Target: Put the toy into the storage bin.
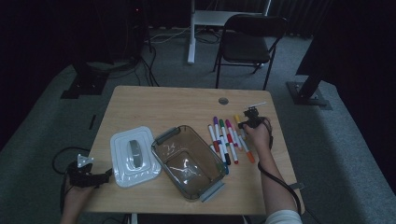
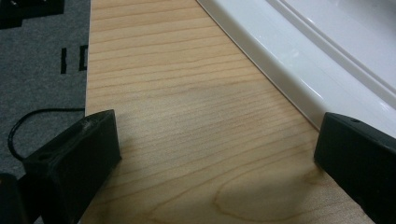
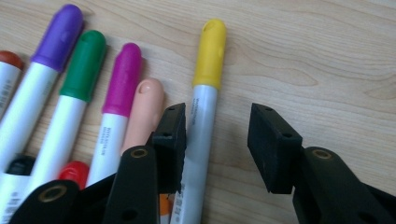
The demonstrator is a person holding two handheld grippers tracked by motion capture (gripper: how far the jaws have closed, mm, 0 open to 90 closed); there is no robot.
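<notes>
Right gripper [image 3: 217, 140]: over the row of markers at about 3 o'clock on the tabletop [image 1: 187, 105], seen in the high view in the person's right hand [image 1: 258, 136]. Its jaws stand apart and press on nothing.
Yellow marker [image 3: 205, 84]: lies flat on the wood with its cap toward 12 o'clock in the right gripper view. Its white barrel runs just beside the inner face of the left jaw, and the other jaw stands off at 3 o'clock over bare wood.
Neighbouring markers: the peach marker [image 3: 144, 112] lies just at 9 o'clock of the yellow one, then magenta [image 3: 122, 79], green [image 3: 84, 65] and purple [image 3: 58, 37], side by side.
Left gripper [image 2: 215, 154]: at about 8 o'clock of the tabletop, at its near left edge. Jaws wide apart over bare wood, nothing between them.
White lid [image 1: 133, 156]: flat on the tabletop just at 3 o'clock of the left gripper. Its rim runs close by one jaw in the left gripper view.
Clear box [image 1: 161, 156]: open, between the lid and the markers, near the tabletop's middle.
</notes>
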